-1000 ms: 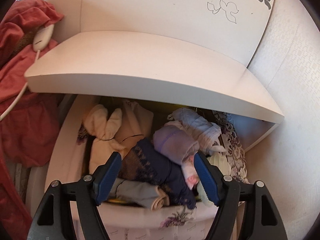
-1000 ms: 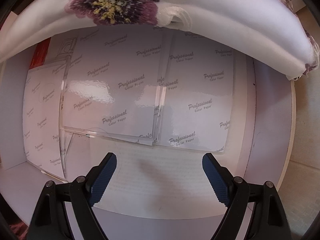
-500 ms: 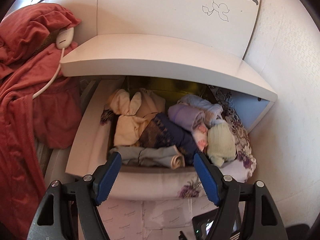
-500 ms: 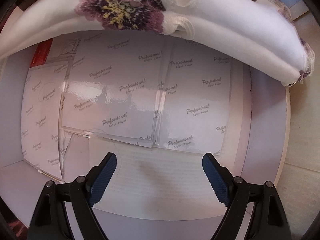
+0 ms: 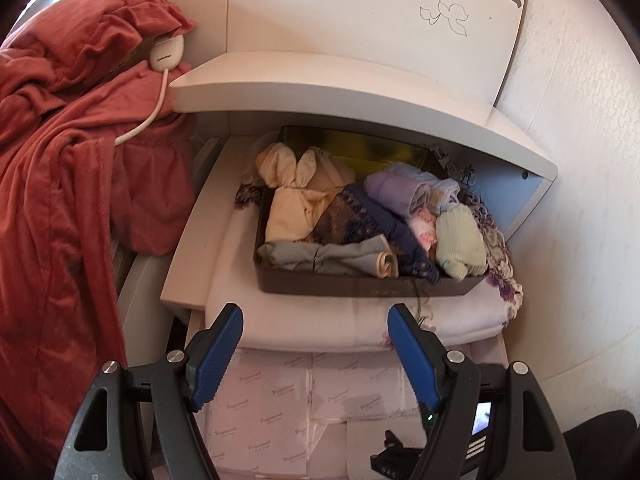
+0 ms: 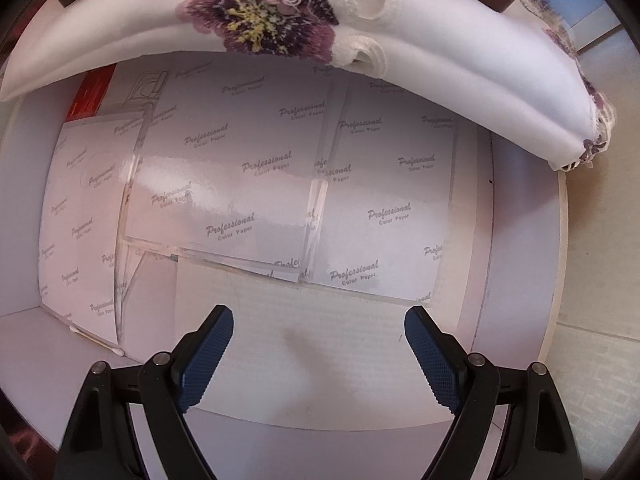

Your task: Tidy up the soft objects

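White furniture fills the left wrist view: a curved shelf (image 5: 360, 92) crosses the upper middle of the frame, and under it a dark tray (image 5: 360, 286) stands on a folded white cloth (image 5: 320, 320) with purple flowers. Inside the tray lie the soft things: a cream piece (image 5: 288, 204) at the left, a navy patterned piece (image 5: 360, 216) in the middle, a grey roll (image 5: 332, 258) along the front wall, a lilac roll (image 5: 396, 194) and a pale green one (image 5: 460, 240) at the right. A red blanket (image 5: 60, 160) covers the left side of the frame. The left gripper (image 5: 314, 356) is at the bottom, its jaws spread, nothing between them. In the right wrist view the right gripper (image 6: 320, 356) also has its jaws spread and empty, over white sheets (image 6: 260, 168) printed "Professional Color Paper"; the cloth edge runs across the top.
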Available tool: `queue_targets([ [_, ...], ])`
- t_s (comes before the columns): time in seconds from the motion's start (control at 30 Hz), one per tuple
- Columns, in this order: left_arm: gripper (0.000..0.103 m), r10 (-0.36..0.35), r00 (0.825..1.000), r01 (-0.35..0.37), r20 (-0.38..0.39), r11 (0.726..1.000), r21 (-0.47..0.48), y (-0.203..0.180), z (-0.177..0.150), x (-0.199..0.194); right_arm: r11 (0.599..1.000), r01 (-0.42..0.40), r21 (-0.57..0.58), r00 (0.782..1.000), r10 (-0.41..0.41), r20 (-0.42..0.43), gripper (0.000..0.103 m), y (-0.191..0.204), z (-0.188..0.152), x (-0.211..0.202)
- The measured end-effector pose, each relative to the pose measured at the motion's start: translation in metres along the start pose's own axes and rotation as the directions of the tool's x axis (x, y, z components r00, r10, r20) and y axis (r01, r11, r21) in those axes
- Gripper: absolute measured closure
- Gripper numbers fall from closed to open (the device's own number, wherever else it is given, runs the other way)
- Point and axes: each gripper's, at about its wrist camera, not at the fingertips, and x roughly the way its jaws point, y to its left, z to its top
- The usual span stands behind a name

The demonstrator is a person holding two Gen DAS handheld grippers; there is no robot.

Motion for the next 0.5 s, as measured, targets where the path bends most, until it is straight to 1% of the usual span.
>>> queue_targets([
  [0.3, 0.027, 0.02, 0.999, -0.02, -0.025, 1.0, 0.011, 0.008, -0.024, -0.009, 1.0, -0.013, 0.007, 0.998, 0.012, 0.054, 0.015, -0.001, -0.014, -0.028],
  [0.5, 0.027, 0.018, 0.999, -0.017, -0.043, 1.0, 0.011, 0.009, -0.04, -0.015, 0.998, -0.036, 0.043, 0.994, 0.031, 0.109, 0.015, -0.006, -0.022, -0.052],
])
